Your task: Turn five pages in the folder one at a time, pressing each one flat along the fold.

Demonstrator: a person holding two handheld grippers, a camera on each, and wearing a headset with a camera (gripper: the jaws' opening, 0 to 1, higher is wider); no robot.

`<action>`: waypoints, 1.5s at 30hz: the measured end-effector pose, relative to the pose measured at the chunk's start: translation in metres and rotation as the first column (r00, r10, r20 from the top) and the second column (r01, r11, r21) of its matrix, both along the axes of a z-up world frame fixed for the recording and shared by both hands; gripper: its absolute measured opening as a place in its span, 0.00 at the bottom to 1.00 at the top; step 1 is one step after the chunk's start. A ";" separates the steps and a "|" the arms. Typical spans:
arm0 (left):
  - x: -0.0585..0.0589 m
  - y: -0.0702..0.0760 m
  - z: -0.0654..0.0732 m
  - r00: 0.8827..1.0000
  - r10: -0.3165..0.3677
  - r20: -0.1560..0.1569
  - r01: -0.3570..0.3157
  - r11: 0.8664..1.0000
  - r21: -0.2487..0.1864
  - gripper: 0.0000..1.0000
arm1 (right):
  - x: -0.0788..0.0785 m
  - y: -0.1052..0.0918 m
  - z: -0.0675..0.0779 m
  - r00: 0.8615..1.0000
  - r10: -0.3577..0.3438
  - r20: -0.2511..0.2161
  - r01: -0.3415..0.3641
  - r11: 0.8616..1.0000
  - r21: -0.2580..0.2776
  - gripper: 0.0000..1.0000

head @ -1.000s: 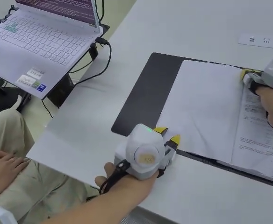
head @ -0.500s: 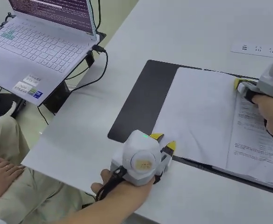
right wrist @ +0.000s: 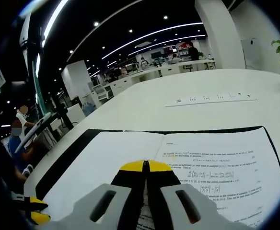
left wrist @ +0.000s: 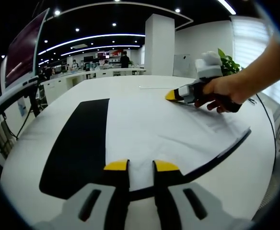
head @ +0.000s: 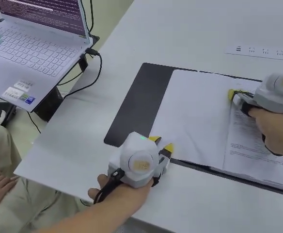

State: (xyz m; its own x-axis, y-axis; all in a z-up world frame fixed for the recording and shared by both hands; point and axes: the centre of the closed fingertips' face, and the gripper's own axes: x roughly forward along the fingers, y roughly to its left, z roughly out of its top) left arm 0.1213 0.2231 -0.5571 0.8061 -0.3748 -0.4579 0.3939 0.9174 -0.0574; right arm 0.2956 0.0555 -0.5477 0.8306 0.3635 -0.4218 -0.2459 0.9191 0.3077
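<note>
Pressing along the fold [head: 227, 131] with the right gripper [head: 234, 94], judged as the step in hand. Shows closed tips, yellow pads together, nothing clamped between them; sits at the fold toward its far end, contact with the paper not confirmable. Locate the folder [head: 132, 109] lying open on the white table [head: 190, 29]: black cover exposed at the left, blank turned page [head: 195, 119] beside it, printed page [head: 260, 155] at the right. Locate the left gripper [head: 162, 144] at the near edge of the turned page, tips parted by a narrow gap, gripping nothing visible. Expect an incomplete crease if lifting the right gripper short of the near end. Avoid heavy drag along the fold: risks wrinkling or tearing the printed page at the binding. Hold the near edge down with the left gripper; otherwise expect spring-back of the turned page. Guard against lifting two sheets at the next turn, likely when sliding closed tips under the stack.
</note>
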 end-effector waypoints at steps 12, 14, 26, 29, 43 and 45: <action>0.000 0.000 0.000 1.000 0.004 -0.005 -0.004 1.000 0.000 0.18 | -0.057 0.017 0.013 1.000 0.001 0.012 -0.002 0.999 0.051 0.00; -0.001 -0.001 0.000 1.000 0.006 -0.005 -0.006 1.000 -0.002 0.18 | -0.068 0.019 0.014 1.000 0.010 0.022 -0.011 0.999 0.043 0.00; -0.002 0.000 0.002 1.000 0.007 0.001 -0.007 1.000 -0.005 0.18 | -0.116 0.024 0.014 0.999 0.025 0.025 -0.026 0.999 0.033 0.00; -0.002 0.000 0.002 1.000 0.007 0.000 -0.007 1.000 -0.006 0.18 | -0.125 0.026 0.013 0.999 0.048 0.023 -0.048 0.998 0.036 0.00; -0.002 0.000 0.002 1.000 0.005 0.011 -0.005 1.000 -0.008 0.18 | -0.172 0.036 0.003 0.990 0.139 0.001 -0.139 0.990 0.000 0.00; -0.002 0.000 0.002 1.000 0.005 0.010 -0.005 1.000 -0.008 0.18 | -0.177 0.036 0.003 0.990 0.142 -0.002 -0.142 0.990 0.001 0.00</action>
State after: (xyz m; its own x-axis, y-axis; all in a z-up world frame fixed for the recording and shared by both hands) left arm 0.1193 0.2229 -0.5548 0.8126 -0.3744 -0.4467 0.3900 0.9188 -0.0606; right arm 0.1186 0.0919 -0.5451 0.7694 0.4781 -0.4235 -0.3735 0.8747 0.3089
